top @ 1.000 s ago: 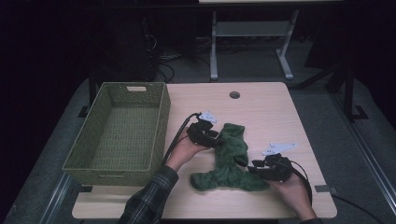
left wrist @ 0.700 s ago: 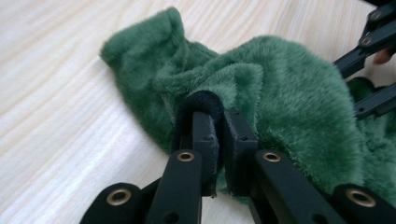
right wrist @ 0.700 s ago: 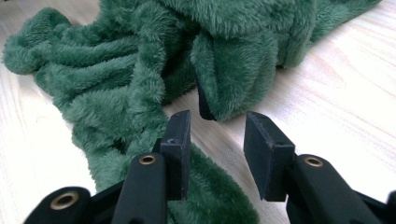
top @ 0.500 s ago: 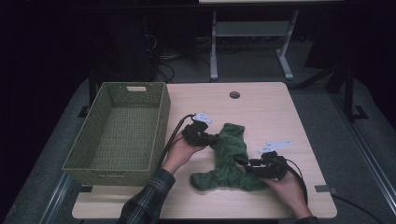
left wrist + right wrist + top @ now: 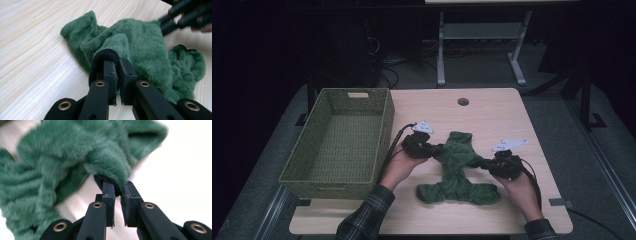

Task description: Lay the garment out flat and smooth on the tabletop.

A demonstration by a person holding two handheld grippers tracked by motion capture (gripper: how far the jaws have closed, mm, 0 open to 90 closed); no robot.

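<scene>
- Left gripper (image 5: pixel 435 148): the jaws are pinched nearly together on the green fleece garment (image 5: pixel 458 170), biting its black-trimmed edge. In the left gripper view (image 5: pixel 117 65) you can see that dark rim looped over the tip of one jaw, with the fuzzy green fabric bunched up right behind it.
- Right gripper (image 5: pixel 484 164): its jaws have just been closing and now clamp the same garment from the other side. The right gripper view (image 5: pixel 117 188) shows a pointy fold of green fleece, black lining and all, squeezed between the two pads.
- So both grippers have the cloth at once, one on each side of its upper half, and the stretch between them looks pulled a bit taut.
- The left hand (image 5: pixel 399 165) comes in from the bottom with a plaid sleeve (image 5: pixel 364 220) showing; the right hand (image 5: pixel 522 192) is lower and further over.
- The garment sits on the near half of the light wooden table (image 5: pixel 492 112). Its lower part spreads out flat on the tabletop like a wide base, and the top end points away from the person.
- Just beside the left hand there's a green woven basket (image 5: pixel 382 125) on the table's left side. Apart from the garment, not touching it.
- Farther back, a round cable hole (image 5: pixel 463 101) in the tabletop.
</scene>
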